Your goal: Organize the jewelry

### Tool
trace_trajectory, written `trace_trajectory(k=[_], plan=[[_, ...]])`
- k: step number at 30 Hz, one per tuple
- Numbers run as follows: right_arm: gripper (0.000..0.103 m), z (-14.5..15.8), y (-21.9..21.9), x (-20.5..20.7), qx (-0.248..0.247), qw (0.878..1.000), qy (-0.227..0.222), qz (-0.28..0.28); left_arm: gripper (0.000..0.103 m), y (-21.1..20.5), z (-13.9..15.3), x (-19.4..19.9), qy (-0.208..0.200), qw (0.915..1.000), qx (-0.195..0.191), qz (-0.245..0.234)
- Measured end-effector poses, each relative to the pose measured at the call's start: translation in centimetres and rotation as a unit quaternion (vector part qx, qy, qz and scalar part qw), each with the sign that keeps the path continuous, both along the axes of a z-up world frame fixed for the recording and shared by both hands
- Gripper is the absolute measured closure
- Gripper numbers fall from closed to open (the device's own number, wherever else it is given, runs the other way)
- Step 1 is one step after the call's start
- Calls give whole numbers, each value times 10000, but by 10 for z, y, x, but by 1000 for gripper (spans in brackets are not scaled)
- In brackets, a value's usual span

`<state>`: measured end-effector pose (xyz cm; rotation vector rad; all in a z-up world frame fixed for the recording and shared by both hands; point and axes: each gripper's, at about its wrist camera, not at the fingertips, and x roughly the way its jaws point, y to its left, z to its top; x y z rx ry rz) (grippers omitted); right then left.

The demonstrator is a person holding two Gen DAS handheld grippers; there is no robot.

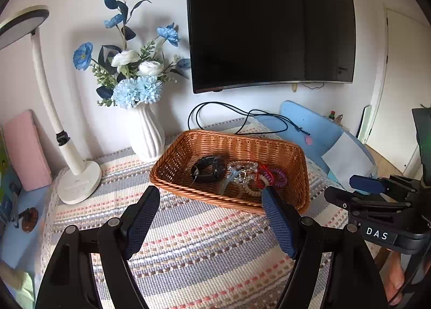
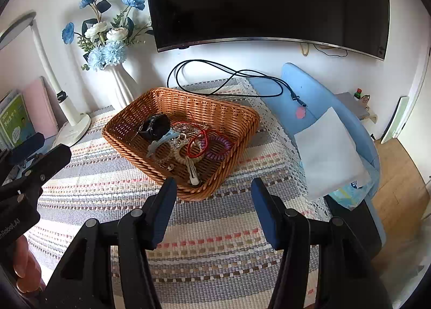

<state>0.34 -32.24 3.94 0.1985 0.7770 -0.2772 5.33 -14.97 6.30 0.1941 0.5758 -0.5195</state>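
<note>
Both grippers, left (image 1: 210, 218) and right (image 2: 214, 210), hover over the striped cloth (image 2: 215, 244) on the bench, jaws released, nothing between them. Beyond: wicker basket (image 2: 239, 123) holding tangled jewelry (image 2: 188, 142). Behind: vase (image 1: 146, 134), lamp (image 1: 78, 182), cable (image 2: 229, 72). Only the right view shows the silver clip (image 2: 192, 173).

Wicker basket (image 1: 282, 148) of jewelry (image 1: 243, 174) beyond the empty, spread left gripper (image 1: 210, 202).

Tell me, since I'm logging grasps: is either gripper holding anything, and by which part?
Nothing is held. The left gripper and right gripper are both open, short of the basket.
</note>
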Motion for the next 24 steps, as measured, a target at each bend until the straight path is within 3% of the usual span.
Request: trace_trajectory(k=[24], plan=[[43, -7, -2, 7, -10, 10000, 70, 7, 24, -19, -13, 3, 195, 9997, 92, -125]])
